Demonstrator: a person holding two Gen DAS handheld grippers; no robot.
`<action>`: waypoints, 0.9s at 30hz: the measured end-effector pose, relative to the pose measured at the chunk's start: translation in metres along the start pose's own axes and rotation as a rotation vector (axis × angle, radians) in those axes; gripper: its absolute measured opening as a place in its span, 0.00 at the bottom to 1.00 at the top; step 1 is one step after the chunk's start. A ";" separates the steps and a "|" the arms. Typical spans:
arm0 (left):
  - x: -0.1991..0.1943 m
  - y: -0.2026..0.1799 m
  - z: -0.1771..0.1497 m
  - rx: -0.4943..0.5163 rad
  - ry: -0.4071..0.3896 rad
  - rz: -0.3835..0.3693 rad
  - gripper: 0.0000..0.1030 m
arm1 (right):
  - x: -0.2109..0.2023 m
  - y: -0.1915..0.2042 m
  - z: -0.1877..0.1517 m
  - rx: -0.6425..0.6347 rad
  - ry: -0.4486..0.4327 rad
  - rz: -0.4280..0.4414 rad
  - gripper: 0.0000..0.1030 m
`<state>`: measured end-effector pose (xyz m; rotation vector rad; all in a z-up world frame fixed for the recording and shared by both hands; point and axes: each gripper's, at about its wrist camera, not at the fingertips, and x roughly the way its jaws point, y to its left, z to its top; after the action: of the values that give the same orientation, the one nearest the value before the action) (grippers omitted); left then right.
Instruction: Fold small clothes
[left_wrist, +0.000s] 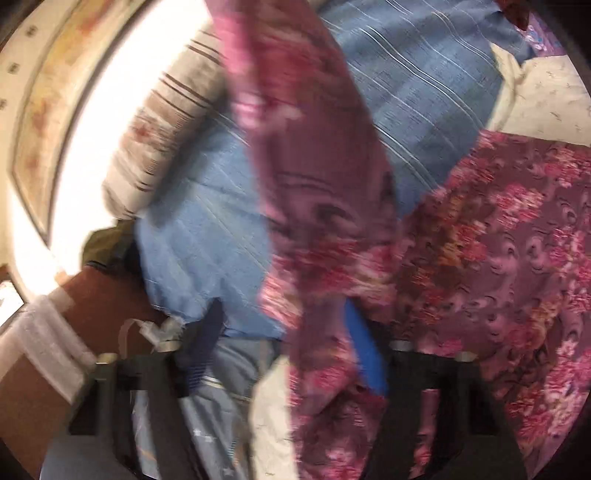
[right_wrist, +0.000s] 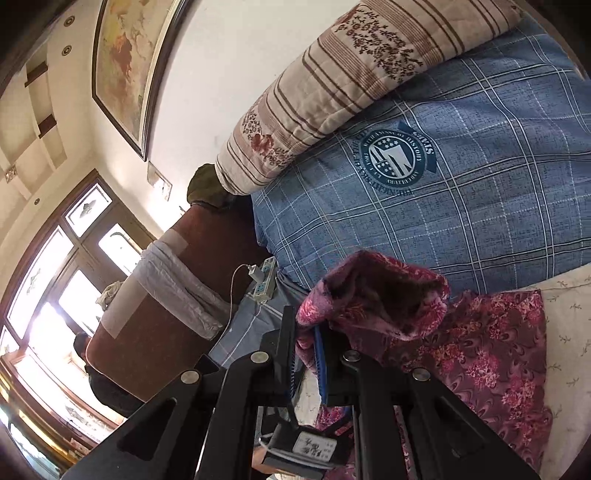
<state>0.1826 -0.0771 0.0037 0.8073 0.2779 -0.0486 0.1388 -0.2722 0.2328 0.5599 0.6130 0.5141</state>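
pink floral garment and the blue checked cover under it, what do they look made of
Pink floral garment: looks like thin woven or knit fabric with a printed pattern; it drapes and bunches softly where the right gripper pinches it.

Blue checked cover: seems matte cotton-like bedding, with printed white grid lines, a printed round emblem and soft creases. Exact fibres cannot be told.

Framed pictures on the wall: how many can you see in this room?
1. A single framed picture hangs high on the white wall above the striped quilt, left of the bed. Others may hang out of view.
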 end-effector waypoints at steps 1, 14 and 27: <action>0.001 -0.004 -0.001 0.011 0.025 -0.050 0.30 | -0.001 -0.001 -0.001 -0.001 -0.002 -0.004 0.11; -0.014 0.068 -0.046 -0.571 0.272 -0.587 0.59 | -0.033 -0.034 -0.010 0.002 -0.052 -0.041 0.11; 0.051 0.091 -0.100 -1.306 0.688 -0.904 0.71 | -0.005 -0.198 -0.109 0.419 0.138 -0.219 0.51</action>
<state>0.2219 0.0610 -0.0114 -0.6857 1.1559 -0.3940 0.1192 -0.3844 0.0381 0.8458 0.9116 0.2164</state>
